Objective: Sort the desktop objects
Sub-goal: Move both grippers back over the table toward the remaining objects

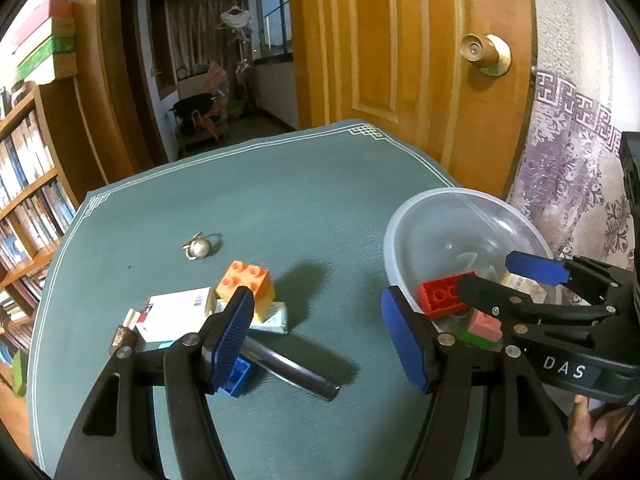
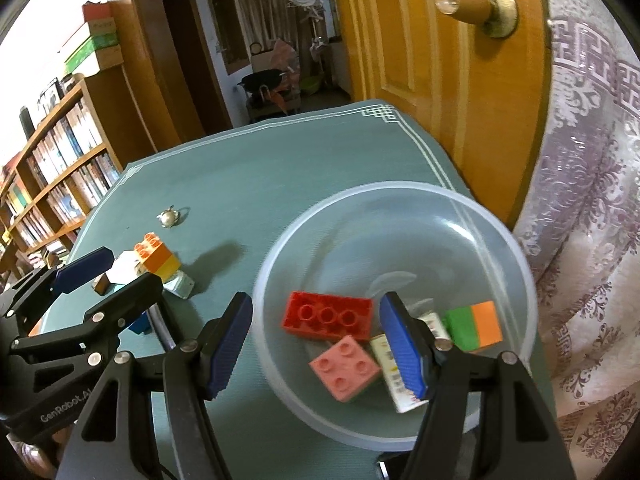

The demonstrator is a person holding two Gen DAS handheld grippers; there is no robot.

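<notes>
A clear plastic bowl (image 2: 400, 190) on the green table mat (image 2: 248, 168) holds a red brick (image 2: 328, 316), a pink brick (image 2: 344, 368), a green-and-orange block (image 2: 476, 326) and a small white box (image 2: 390, 364). My right gripper (image 2: 316, 346) hangs open over the bowl's near left rim, one pad outside and one inside, gripping nothing. To the left lies a pile: an orange brick (image 1: 244, 276) on a yellow one, a white box (image 1: 176, 312), a blue brick (image 1: 238, 376) and a dark pen (image 1: 292, 372). My left gripper (image 1: 320, 340) stands open beside the pile, empty.
A pearl ornament (image 1: 198, 248) lies alone farther back on the mat. A wooden door (image 1: 400, 60) and a patterned curtain (image 1: 568, 168) stand close behind the table's right corner. A bookshelf (image 1: 28, 184) is on the left. A hand (image 1: 588, 428) shows under the right gripper.
</notes>
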